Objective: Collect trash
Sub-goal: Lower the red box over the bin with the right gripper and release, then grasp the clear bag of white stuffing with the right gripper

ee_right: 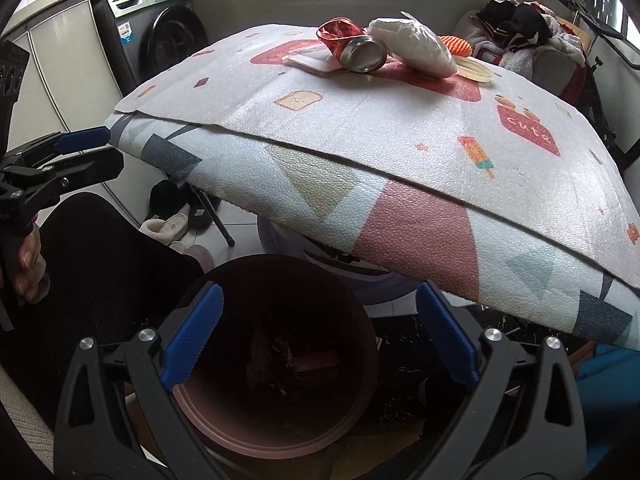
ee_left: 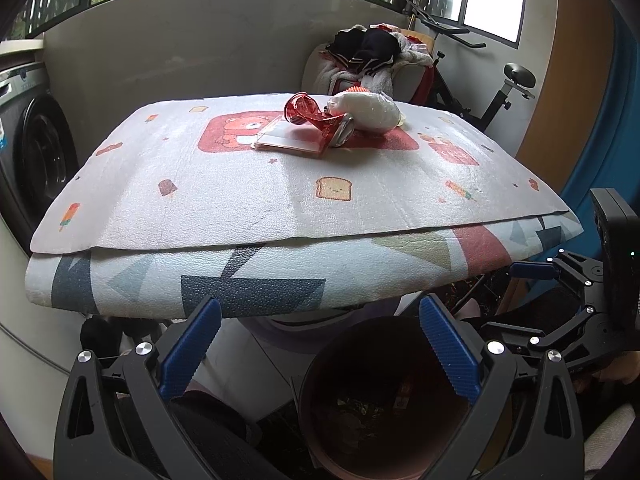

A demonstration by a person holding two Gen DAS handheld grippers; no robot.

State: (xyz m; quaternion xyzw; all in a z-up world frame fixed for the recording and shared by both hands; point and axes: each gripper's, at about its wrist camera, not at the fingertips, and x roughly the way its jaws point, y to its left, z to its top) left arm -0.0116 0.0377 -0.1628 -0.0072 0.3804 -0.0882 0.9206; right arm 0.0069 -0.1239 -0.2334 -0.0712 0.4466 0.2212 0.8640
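The right gripper (ee_right: 318,332) stands wide open, holding nothing, directly above the dark bin (ee_right: 276,360), where dim scraps lie. The left gripper (ee_left: 320,344), equally spread and empty, hangs over the bin's near rim. Beyond and above the bin, on the patterned table cover (ee_left: 248,200), lie a crushed red can (ee_left: 320,120), a white bag (ee_left: 366,110) and a flat box (ee_left: 292,138).

We are seeing the bin (ee_right: 280,360) sitting on the floor below the table's (ee_left: 280,200) near edge, with bits of trash lying in it. On the table's far side a can (ee_right: 362,54) is lying on a flat box (ee_right: 312,62), a wrapper (ee_right: 338,32) just behind it, a bag (ee_right: 416,46) touching it on the right. A washer (ee_right: 156,44) is standing to the left, clothes (ee_left: 372,52) piled behind the table on the right.
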